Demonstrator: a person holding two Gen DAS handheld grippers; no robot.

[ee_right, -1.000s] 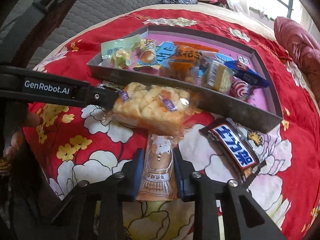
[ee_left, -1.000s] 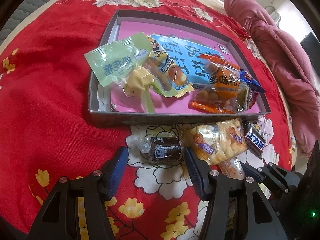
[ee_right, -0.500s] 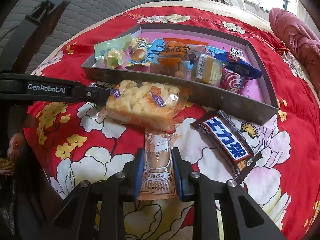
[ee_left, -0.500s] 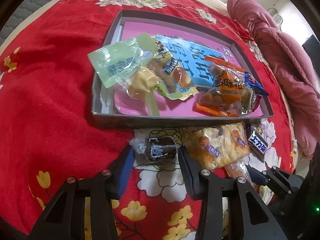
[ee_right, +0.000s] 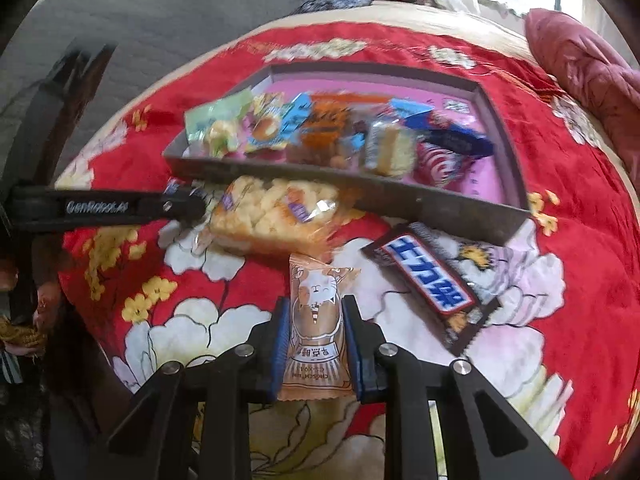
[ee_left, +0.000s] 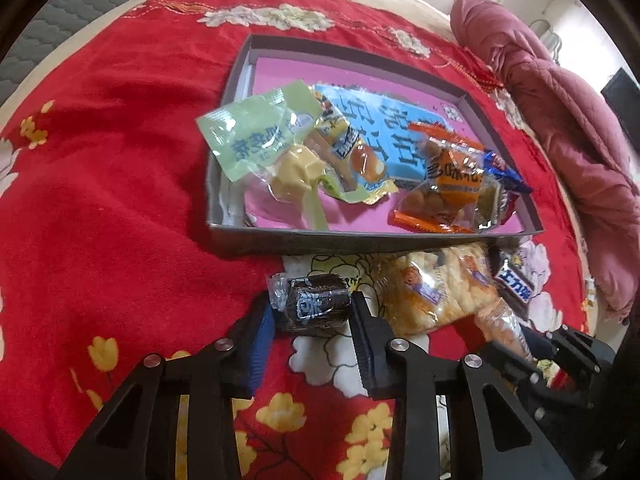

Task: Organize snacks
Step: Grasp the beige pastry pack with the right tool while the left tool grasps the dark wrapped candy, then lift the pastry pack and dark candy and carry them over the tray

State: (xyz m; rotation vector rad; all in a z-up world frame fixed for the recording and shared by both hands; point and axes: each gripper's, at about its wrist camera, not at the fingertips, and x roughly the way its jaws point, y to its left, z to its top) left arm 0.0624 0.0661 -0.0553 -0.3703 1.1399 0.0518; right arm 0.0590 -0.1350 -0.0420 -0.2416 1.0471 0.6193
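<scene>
A grey tray with a pink floor (ee_left: 420, 236) (ee_right: 400, 194) holds several snack packets. My left gripper (ee_left: 312, 316) is shut on a dark wrapped cake (ee_left: 316, 306) just in front of the tray's near wall. My right gripper (ee_right: 314, 332) is shut on an orange cat-print packet (ee_right: 316, 320) and holds it above the cloth. A clear bag of yellow puffs (ee_left: 436, 292) (ee_right: 272, 212) lies against the tray's near wall. A dark Snickers bar (ee_right: 430, 280) (ee_left: 514, 284) lies to its right.
Everything rests on a red flowered cloth (ee_left: 100, 200) (ee_right: 580, 280) over a bed. A dark pink quilt (ee_left: 560, 120) is bunched at the right. The left gripper's arm (ee_right: 100, 208) reaches in from the left of the right wrist view.
My left gripper has moved forward and closed its fingers onto the dark cake. My right gripper has lifted the cat-print packet a little and pulled it back from the puffs bag.
</scene>
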